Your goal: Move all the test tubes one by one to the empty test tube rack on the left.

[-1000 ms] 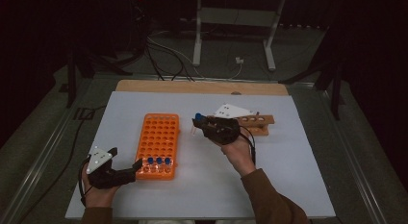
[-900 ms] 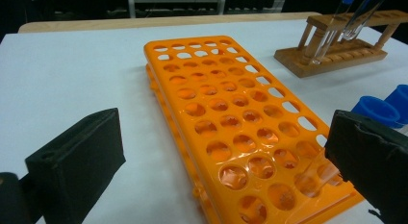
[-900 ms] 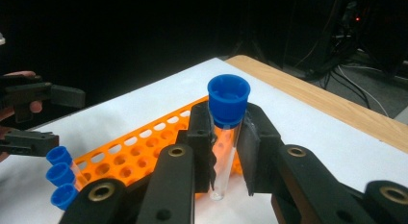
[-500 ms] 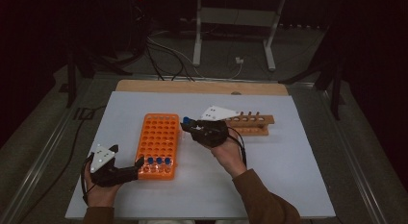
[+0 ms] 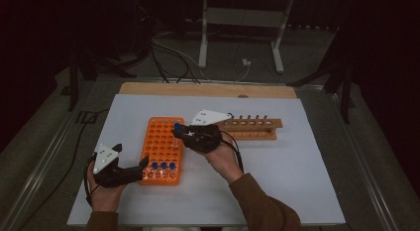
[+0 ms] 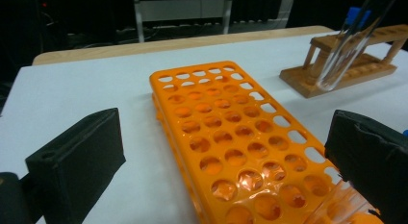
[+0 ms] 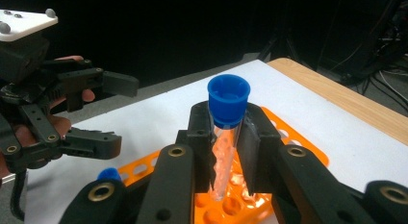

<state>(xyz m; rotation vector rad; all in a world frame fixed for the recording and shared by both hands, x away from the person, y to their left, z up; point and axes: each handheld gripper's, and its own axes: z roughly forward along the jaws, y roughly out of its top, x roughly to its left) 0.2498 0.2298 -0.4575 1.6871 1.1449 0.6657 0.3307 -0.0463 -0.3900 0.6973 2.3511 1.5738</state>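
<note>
While high view blurs it | R gripper clamps blue-capped tube | L gripper wide

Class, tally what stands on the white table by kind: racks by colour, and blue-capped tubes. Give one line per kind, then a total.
Orange rack: 1
Wooden rack: 1
Blue-capped tubes seated in the orange rack's near row: 3
Blue-capped tube held in the right gripper between its jaws: 1
Total: 6
</note>
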